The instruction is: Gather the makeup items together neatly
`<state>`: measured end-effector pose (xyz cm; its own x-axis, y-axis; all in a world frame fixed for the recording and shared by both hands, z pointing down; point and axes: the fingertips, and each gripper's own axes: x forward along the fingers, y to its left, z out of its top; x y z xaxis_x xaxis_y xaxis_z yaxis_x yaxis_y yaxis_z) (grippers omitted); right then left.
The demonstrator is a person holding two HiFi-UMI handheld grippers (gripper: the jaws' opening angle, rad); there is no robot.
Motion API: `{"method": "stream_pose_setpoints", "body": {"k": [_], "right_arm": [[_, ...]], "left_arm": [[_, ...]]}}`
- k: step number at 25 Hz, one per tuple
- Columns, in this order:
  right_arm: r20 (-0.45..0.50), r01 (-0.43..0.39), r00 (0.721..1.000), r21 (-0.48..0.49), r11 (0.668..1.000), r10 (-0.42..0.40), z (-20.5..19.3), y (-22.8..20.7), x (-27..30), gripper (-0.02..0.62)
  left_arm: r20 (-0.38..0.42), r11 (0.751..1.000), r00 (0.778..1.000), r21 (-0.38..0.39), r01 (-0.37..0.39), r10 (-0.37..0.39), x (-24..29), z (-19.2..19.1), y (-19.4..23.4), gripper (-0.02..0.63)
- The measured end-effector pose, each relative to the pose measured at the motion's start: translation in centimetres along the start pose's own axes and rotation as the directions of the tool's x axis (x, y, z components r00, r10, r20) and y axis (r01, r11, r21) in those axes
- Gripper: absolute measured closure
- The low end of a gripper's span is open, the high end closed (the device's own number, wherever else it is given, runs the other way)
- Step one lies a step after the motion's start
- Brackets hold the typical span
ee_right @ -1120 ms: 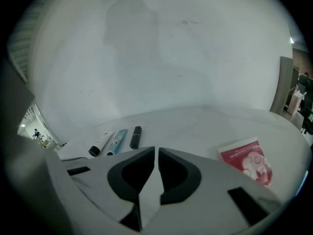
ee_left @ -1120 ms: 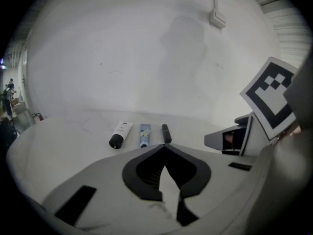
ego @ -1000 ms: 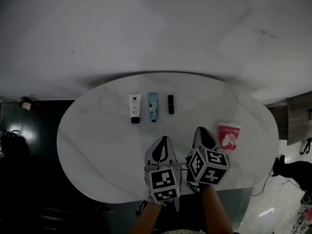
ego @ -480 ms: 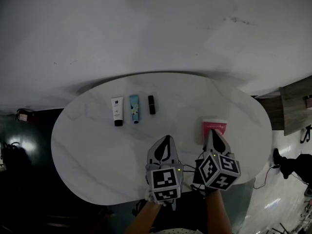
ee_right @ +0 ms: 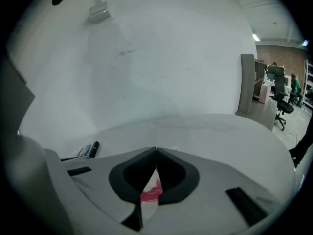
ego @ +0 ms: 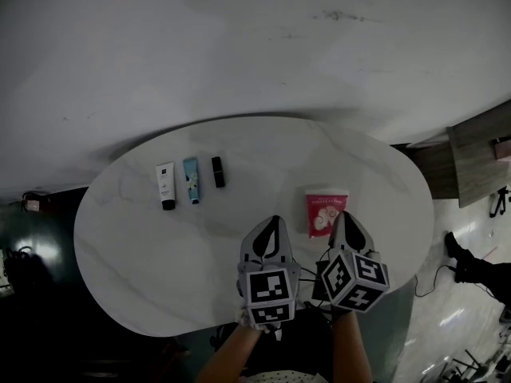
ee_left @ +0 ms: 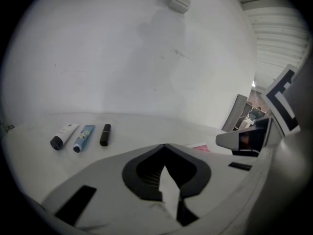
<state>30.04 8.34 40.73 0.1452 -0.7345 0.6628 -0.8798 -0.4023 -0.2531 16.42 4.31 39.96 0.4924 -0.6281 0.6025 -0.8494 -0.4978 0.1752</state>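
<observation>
While the white tube (ego: 165, 186), the blue tube (ego: 192, 180) and the black lipstick (ego: 217, 171) lie side by side in a short row on the far left part of the table (ego: 152, 254), close together with narrow gaps between them, the red-and-white packet (ego: 326, 212) lies flat on its own, well off to their right and nearer to me. Both tubes have their dark caps turned toward me. My right tool (ego: 345, 215) sits with its tip at the packet's right edge; its jaws have just closed the last bit and now meet at the tips with nothing pinched between them, and the packet's red print shows through the slit below them. Whether that tip touches the packet I cannot tell. My left tool (ego: 272, 220) is just left of the packet over bare marbled tabletop, pointing away from me, its jaws shut and empty. The two tools are side by side close to the table's near edge.
</observation>
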Motion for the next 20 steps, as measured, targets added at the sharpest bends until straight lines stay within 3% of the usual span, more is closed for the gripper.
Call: {"method": "stream_pose_setpoints", "body": {"k": [3,13,20], "right_arm": [[-0.023,0.006,1.0,0.005,1.0,-0.006,-0.4,-1.2,0.1,0.56],[-0.093,0.001,0.996,-0.004,1.0,-0.002,-1.9,-3.6,0.9,0.543],[-0.119,-0.061,0.991,0.006,0.998,0.062,-2.5,-3.3,1.2,0.504]], "left_arm": [[-0.008,1.0,1.0,0.011,0.015,-0.015,0.5,-0.2,-1.4,0.578],[-0.033,0.999,0.999,0.028,0.039,-0.038,2.0,-0.9,-3.9,0.578],[-0.048,0.998,0.998,0.037,0.042,-0.04,2.4,-1.6,-4.6,0.578]]}}
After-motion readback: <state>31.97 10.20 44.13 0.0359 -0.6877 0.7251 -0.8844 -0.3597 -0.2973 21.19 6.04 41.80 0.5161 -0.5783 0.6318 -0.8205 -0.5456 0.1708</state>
